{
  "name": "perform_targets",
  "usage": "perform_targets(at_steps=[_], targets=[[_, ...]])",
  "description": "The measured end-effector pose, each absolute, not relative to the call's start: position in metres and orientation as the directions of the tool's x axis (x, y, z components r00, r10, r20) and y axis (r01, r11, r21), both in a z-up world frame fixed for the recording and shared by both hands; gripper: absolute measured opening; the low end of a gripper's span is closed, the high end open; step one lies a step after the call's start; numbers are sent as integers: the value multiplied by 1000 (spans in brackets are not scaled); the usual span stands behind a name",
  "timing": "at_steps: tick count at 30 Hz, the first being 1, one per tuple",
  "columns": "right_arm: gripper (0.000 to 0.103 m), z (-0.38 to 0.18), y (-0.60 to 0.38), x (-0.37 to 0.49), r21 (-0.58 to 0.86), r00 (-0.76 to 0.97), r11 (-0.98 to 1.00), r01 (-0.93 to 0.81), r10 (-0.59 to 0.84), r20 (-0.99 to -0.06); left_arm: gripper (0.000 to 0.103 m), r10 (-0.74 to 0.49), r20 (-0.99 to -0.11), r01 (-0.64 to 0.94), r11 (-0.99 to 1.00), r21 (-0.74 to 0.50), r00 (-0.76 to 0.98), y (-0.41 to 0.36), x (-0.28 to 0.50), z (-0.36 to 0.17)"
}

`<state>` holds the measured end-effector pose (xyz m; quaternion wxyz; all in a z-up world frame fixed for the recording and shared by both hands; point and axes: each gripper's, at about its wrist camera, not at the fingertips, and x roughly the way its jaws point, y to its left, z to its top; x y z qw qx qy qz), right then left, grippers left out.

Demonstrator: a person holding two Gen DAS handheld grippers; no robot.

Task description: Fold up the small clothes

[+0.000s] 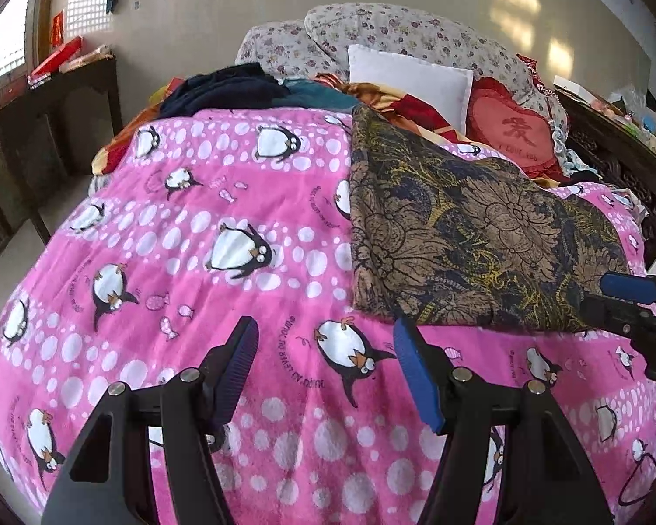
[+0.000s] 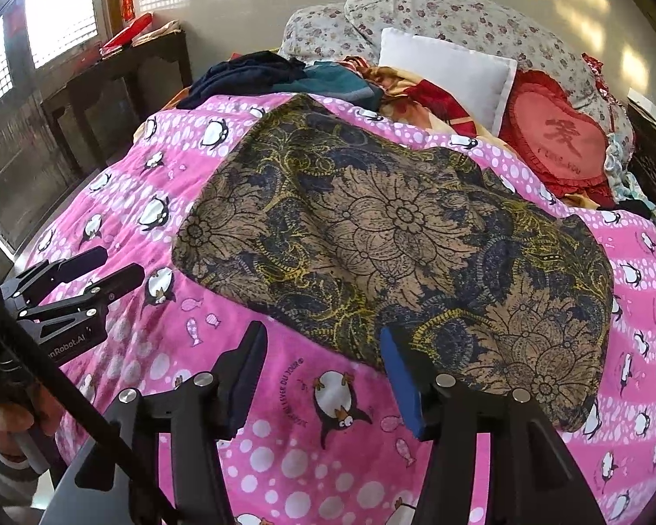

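A folded garment with a brown, navy and yellow flower print lies flat on the pink penguin blanket. In the right wrist view my right gripper is open at the garment's near edge. Its blue pad is just beside the cloth, and nothing is between the pads. My left gripper is open over bare blanket, left of the garment and apart from it. It also shows at the left of the right wrist view as the left gripper. The right gripper shows at the garment's right corner.
A pile of dark clothes lies at the far end of the bed. Behind the garment are a white pillow, a red heart cushion and flowered bedding. A dark wooden table stands at the left by the window.
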<state>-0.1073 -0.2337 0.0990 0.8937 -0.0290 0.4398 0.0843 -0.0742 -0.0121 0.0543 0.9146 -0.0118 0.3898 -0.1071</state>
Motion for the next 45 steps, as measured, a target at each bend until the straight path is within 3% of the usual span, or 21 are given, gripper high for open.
perform_targets(at_steps=[2, 4, 5, 10, 13, 21, 24, 28, 30, 31, 32, 33, 34, 35, 39, 45], targets=[[62, 98, -232, -105, 19, 599, 984, -176, 123, -791, 69, -266, -720, 207, 963, -172, 641, -10, -70, 53], [62, 99, -233, -100, 21, 602, 984, -175, 124, -789, 86, -322, -719, 218, 947, -238, 616, -8, -64, 54], [62, 101, -236, -93, 20, 608, 986, -168, 119, -785, 87, -348, -714, 225, 938, -265, 607, -9, -61, 54], [64, 119, -250, -39, 59, 655, 993, -107, 115, -747, 89, -370, -709, 226, 929, -294, 600, -26, -42, 57], [77, 126, -248, 9, 111, 658, 989, -102, 151, -737, 89, -361, -731, 198, 932, -304, 579, -31, -26, 50], [83, 113, -200, 117, 186, 619, 978, -94, 204, -759, 89, -344, -749, 123, 934, -336, 567, -29, 6, 31], [93, 102, -189, 146, 215, 593, 973, -87, 224, -774, 90, -377, -762, 115, 920, -375, 526, -31, 15, 19], [93, 71, -180, 170, 216, 513, 973, -80, 226, -828, 95, -377, -756, 143, 922, -359, 534, -43, 14, 16], [84, 60, -177, 171, 165, 525, 982, -96, 191, -829, 95, -405, -743, 181, 912, -368, 532, -49, 11, 18], [73, 58, -177, 168, 167, 548, 980, -112, 201, -812, 81, -423, -732, 195, 904, -380, 534, -50, 9, 19], [53, 59, -179, 167, 182, 556, 975, -125, 221, -801, 63, -450, -714, 217, 891, -398, 536, -52, 5, 21], [43, 62, -179, 165, 186, 562, 974, -131, 228, -795, 19, -470, -713, 239, 882, -406, 521, -55, 3, 23], [28, 68, -182, 162, 187, 567, 973, -135, 231, -791, 14, -477, -713, 253, 878, -406, 513, -59, 1, 26], [21, 72, -185, 159, 194, 569, 971, -137, 237, -787, 14, -481, -702, 267, 876, -401, 525, -61, -4, 31], [18, 102, -225, 133, 315, 601, 938, -147, 337, -725, 14, -550, -625, 380, 835, -398, 554, -82, -34, 73], [18, 151, -304, 86, 435, 657, 888, -146, 416, -629, 14, -643, -584, 553, 752, -360, 495, -158, -66, 118]])
